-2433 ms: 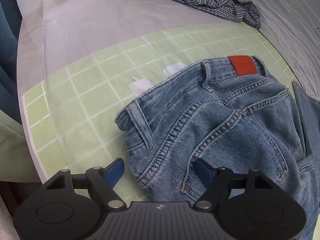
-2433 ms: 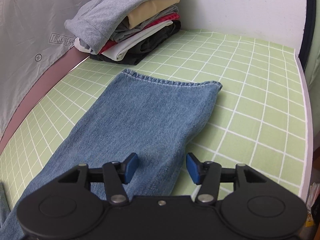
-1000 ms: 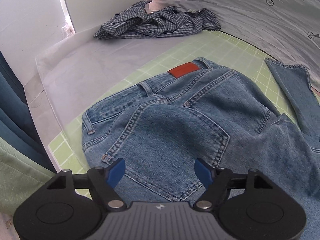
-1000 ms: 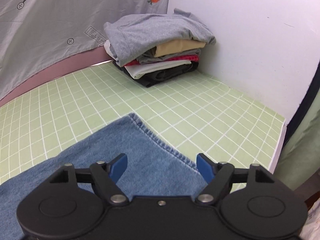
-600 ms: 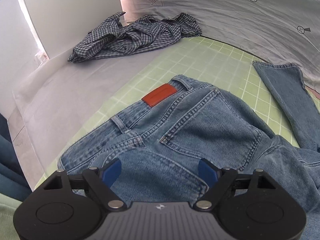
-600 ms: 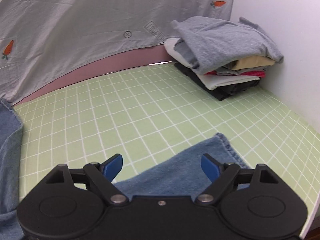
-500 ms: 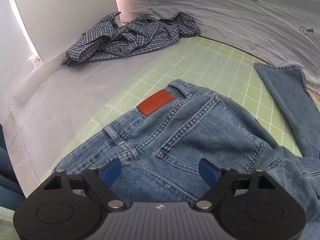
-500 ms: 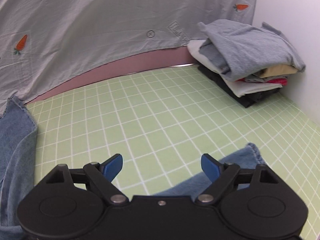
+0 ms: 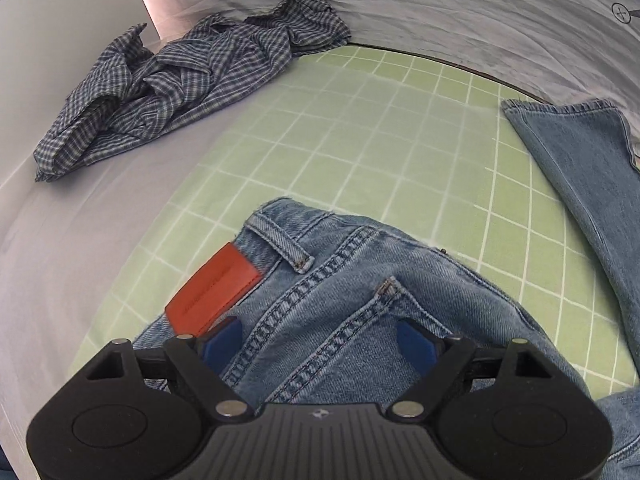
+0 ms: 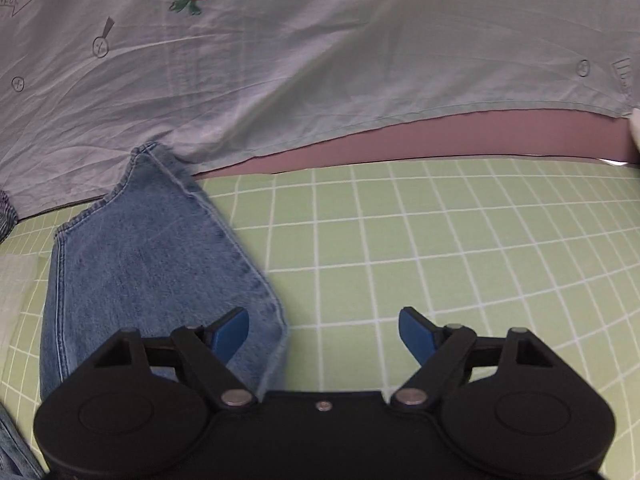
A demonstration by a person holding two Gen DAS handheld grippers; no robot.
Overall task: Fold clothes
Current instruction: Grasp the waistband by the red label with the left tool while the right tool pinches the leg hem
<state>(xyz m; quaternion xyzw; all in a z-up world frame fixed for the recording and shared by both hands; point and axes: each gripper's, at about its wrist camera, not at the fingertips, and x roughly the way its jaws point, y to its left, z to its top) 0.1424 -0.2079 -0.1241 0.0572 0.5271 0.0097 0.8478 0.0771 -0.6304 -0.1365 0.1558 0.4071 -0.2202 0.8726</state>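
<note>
Blue jeans (image 9: pixel 360 300) lie back side up on the green checked cover (image 9: pixel 360 128), with an orange-red waist patch (image 9: pixel 212 292) at the band. My left gripper (image 9: pixel 318 344) hovers open over the waistband and back pocket seams, nothing between its fingers. One jeans leg (image 9: pixel 580 168) stretches away at the right. In the right wrist view the same leg (image 10: pixel 152 248) lies flat, its hem at the grey sheet. My right gripper (image 10: pixel 324 332) is open over the leg's right edge, its left fingertip (image 10: pixel 230 332) above the denim.
A crumpled blue checked shirt (image 9: pixel 180 76) lies at the back left on a pale sheet (image 9: pixel 60 240). A grey printed sheet (image 10: pixel 320 60) with a carrot motif hangs behind, above a pink strip (image 10: pixel 480 136). Bare green cover (image 10: pixel 460 240) extends to the right.
The left gripper has moved forward over the jeans' waistband. The right gripper has swung left, from the other leg's hem and the folded stack to the far leg. Both stayed open.
</note>
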